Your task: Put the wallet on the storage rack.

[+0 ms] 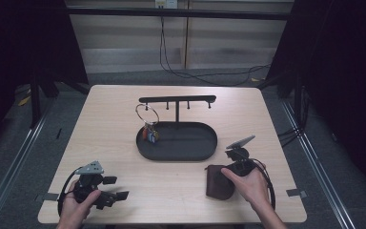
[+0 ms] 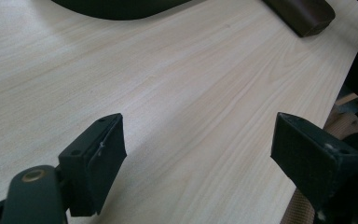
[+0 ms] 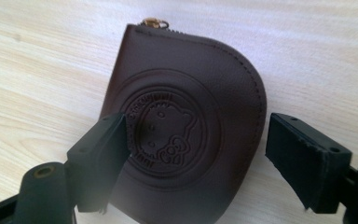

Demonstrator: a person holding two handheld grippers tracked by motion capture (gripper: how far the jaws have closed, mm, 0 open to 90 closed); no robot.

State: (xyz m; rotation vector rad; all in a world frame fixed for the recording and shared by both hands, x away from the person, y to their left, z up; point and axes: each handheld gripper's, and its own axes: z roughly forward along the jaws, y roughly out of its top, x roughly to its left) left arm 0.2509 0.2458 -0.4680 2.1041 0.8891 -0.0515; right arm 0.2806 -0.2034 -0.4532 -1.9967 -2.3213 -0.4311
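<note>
Pouch [image 3: 186, 126], lying flat on the table [image 1: 124, 143] near of the tray [image 1: 209, 143], looks light, soft and smooth, so the right gripper [image 3: 196, 158], jaws open astride it, should pinch its stitched edges, while the left gripper [image 2: 198, 158] gapes idle

Recording lab: black curtains [image 1: 343, 71], floor rails [image 1: 9, 167], trailing cables [image 1: 209, 76].

Bystanders on the tabletop

A black oval tray [image 1: 205, 148] sits mid-tabletop [image 1: 114, 114], with a T-shaped peg stand [image 1: 177, 100] rising from its rear. A metal key ring [image 1: 147, 114] with small colourful tags hangs from the left peg, over the tray.
</note>
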